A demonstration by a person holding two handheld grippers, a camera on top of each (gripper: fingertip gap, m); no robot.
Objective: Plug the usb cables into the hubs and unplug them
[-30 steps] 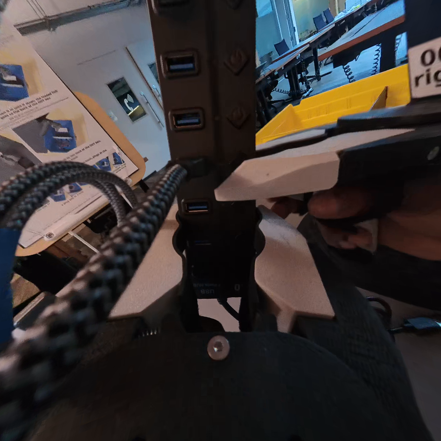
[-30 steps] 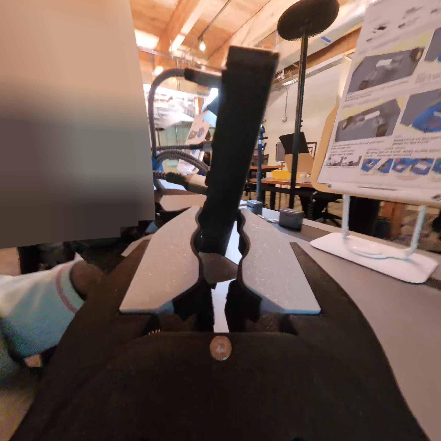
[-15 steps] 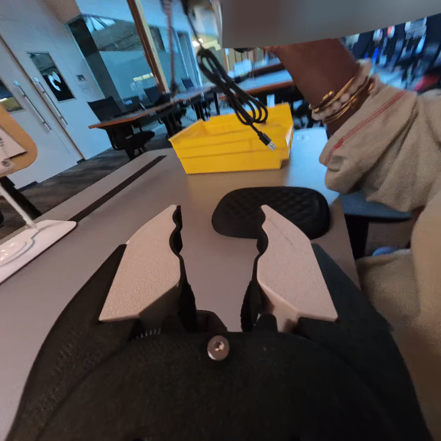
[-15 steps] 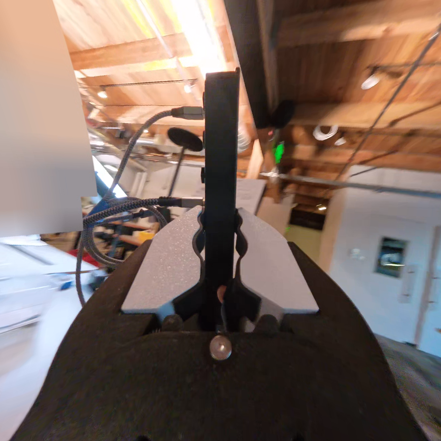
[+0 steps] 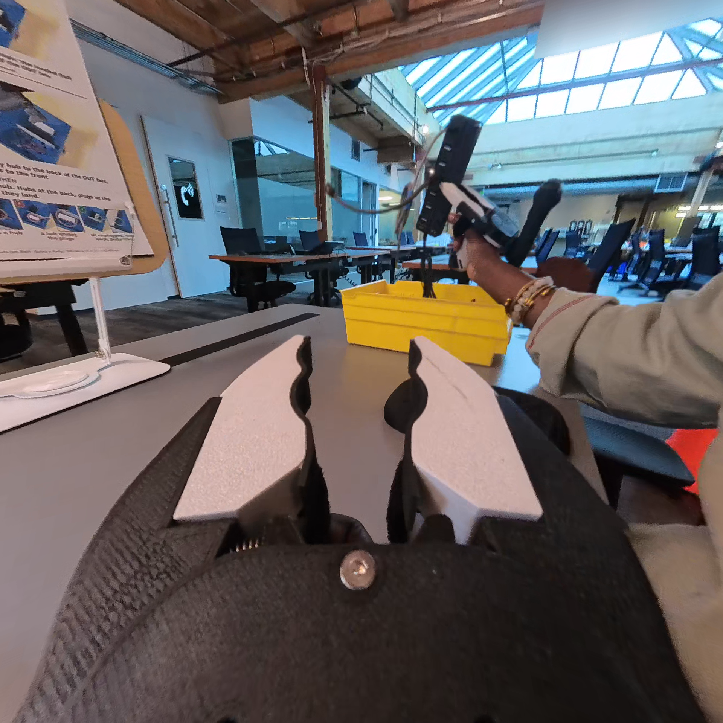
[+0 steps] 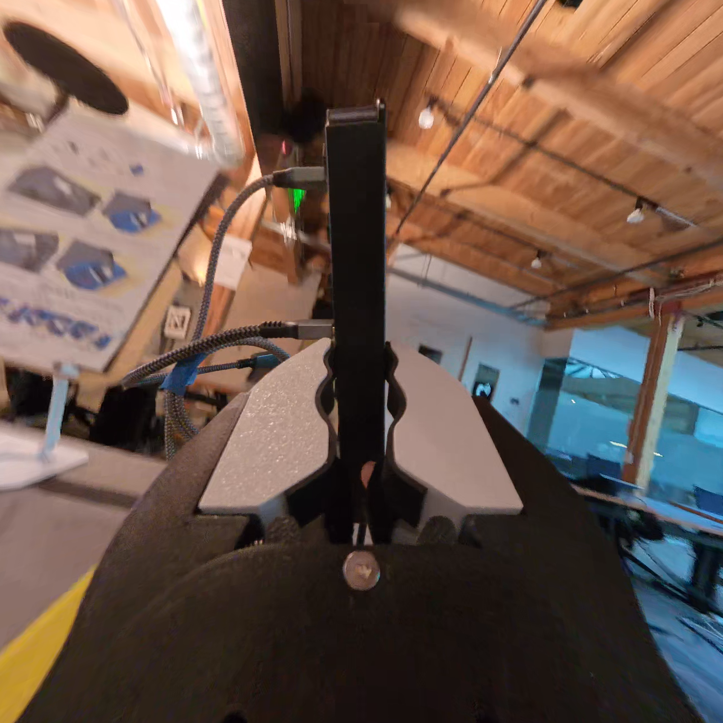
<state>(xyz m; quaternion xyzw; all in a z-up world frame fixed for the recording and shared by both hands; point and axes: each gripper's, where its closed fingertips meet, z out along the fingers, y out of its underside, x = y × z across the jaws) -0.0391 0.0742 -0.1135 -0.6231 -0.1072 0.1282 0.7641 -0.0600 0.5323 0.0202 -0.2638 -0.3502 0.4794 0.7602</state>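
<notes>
My right gripper [image 6: 359,352] is shut on a long black USB hub [image 6: 355,250] and holds it upright in the air, both pads pressed on its sides. Several braided cables [image 6: 219,344] are plugged into its left side, bound with blue tape. The left wrist view shows the same hub [image 5: 450,176] raised above a yellow bin [image 5: 422,321], cables hanging down into the bin. My left gripper [image 5: 358,344] is open and empty, low over the grey table [image 5: 117,430], with only table between its fingers.
A white stand with an instruction sheet [image 5: 58,156] stands at the table's left. A black padded rest [image 5: 528,414] lies behind my left gripper's right finger. A person's sleeve and hand [image 5: 626,344] reach in from the right. Desks and chairs fill the room behind.
My left gripper, shut on the hub's lower end a second ago, let go, drew back over the table and narrowed slightly. My right gripper lifted the hub with its cables above the yellow bin.
</notes>
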